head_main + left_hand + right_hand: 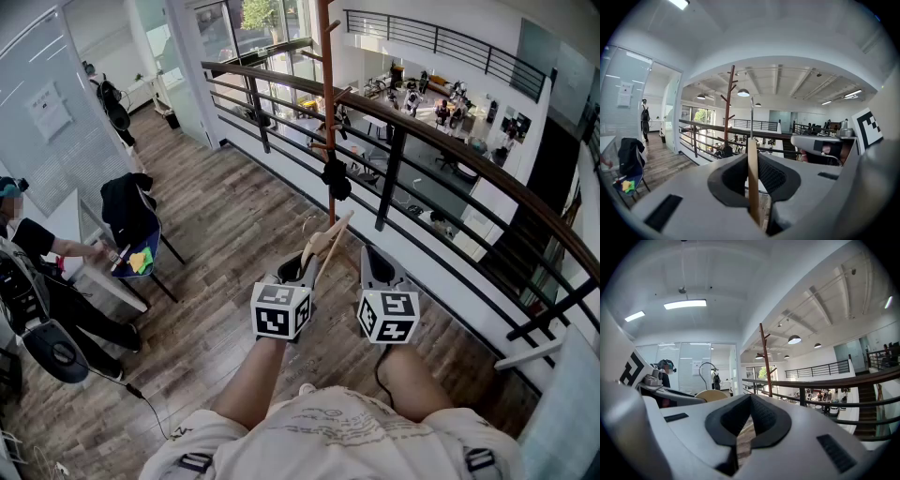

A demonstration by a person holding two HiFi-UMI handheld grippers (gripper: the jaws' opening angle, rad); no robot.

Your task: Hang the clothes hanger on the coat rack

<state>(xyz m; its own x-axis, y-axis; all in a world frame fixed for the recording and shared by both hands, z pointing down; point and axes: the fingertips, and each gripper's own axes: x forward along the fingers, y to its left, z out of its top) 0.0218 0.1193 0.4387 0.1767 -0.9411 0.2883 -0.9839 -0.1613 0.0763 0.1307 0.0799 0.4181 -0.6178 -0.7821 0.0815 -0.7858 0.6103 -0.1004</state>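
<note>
The largest danger is the balcony railing. The coat rack stands just beside it, so a hanger that misses a peg may, I think, fall over the rail to the level below. The wooden clothes hanger is not on the rack. The left gripper pinches its thin body edge-on, with the metal hook pointing up, and so narrow a hold may let it swivel. The right gripper has its jaws together with nothing between them. A dark item already hangs low on the rack. A chair with a jacket and a seated person are well apart, at the left

Dark curved railing, wood-plank floor, chair (dark jacket draped over it), seated person
</note>
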